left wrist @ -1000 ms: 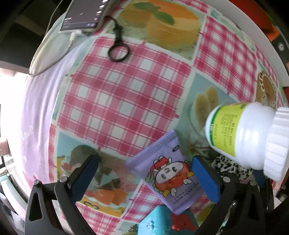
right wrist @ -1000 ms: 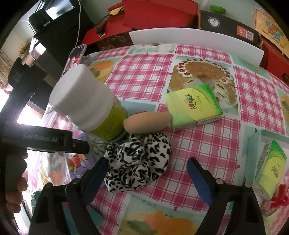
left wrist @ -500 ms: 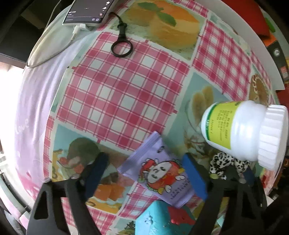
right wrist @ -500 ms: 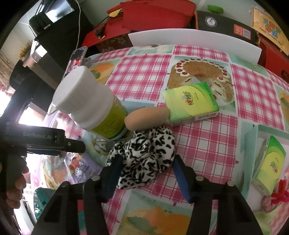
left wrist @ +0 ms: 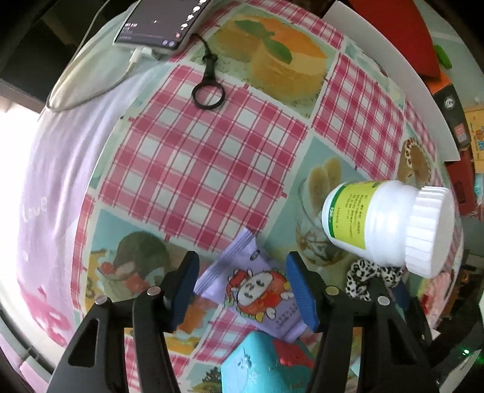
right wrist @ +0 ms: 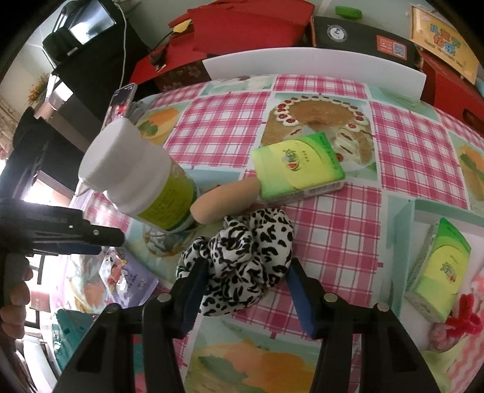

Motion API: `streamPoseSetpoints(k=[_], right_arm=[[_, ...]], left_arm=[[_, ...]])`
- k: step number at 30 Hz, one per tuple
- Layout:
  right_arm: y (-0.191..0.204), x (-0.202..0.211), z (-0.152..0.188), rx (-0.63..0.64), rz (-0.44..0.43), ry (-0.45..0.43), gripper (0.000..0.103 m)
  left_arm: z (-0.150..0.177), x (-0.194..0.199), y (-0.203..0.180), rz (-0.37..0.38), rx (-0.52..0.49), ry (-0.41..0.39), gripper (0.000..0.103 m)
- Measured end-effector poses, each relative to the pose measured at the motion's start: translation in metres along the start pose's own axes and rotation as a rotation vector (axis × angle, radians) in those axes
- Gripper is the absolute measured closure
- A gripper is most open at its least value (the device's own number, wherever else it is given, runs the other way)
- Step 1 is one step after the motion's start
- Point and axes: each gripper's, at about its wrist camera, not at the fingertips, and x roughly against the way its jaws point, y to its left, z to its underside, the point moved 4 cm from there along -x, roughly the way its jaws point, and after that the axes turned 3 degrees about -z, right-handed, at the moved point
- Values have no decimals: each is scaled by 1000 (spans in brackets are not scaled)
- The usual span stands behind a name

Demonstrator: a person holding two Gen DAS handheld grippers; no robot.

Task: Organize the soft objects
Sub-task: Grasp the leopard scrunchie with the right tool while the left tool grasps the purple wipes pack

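Observation:
A black-and-white leopard scrunchie (right wrist: pixel 242 260) lies on the checked tablecloth. My right gripper (right wrist: pixel 246 285) has its blue pads on both sides of it, touching the fabric. A purple cartoon snack packet (left wrist: pixel 254 290) lies flat between the pads of my left gripper (left wrist: pixel 242 290), whose jaws have narrowed around it; whether they press it is unclear. The scrunchie also shows in the left wrist view (left wrist: pixel 367 278), and the packet in the right wrist view (right wrist: pixel 127 275).
A white bottle (right wrist: pixel 136 178) stands behind the scrunchie, with a tan cylinder (right wrist: pixel 225 202) and a green tissue pack (right wrist: pixel 296 166) beside it. A box at right holds another tissue pack (right wrist: pixel 438 269). A teal box (left wrist: pixel 266 365), a phone (left wrist: pixel 160 24) and a black ring clip (left wrist: pixel 208 93) lie nearby.
Both grippers have narrowed: the right one closed in on the scrunchie, the left one around the purple packet. Both moved slightly forward over their objects.

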Motion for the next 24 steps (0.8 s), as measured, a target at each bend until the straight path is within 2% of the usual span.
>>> streamPoseSetpoints(k=[2, 5, 7, 10, 12, 15, 20, 24], right_arm=[[-1, 1, 1, 1, 2, 0, 47], [0, 1, 0, 1, 1, 0, 47], [-1, 1, 1, -2, -1, 1, 47], [-1, 3, 2, 1, 2, 1, 47], [1, 1, 1, 4, 4, 2, 47], [2, 0, 0, 2, 6, 3, 47], [0, 1, 0, 1, 4, 4, 47], [1, 1, 0, -1, 5, 4, 47]], left_arm=[[2, 3, 3, 4, -49, 12, 42], [6, -3, -12, -63, -168, 52, 41], [7, -8, -19, -98, -210, 70, 41], [10, -15, -30, -107, -269, 109, 41], [9, -14, -35, -144, -313, 100, 40], [3, -12, -36, -179, -316, 70, 35], [-10, -2, -17, -171, -269, 40, 35], [-22, 7, 3, -224, -243, -7, 35]])
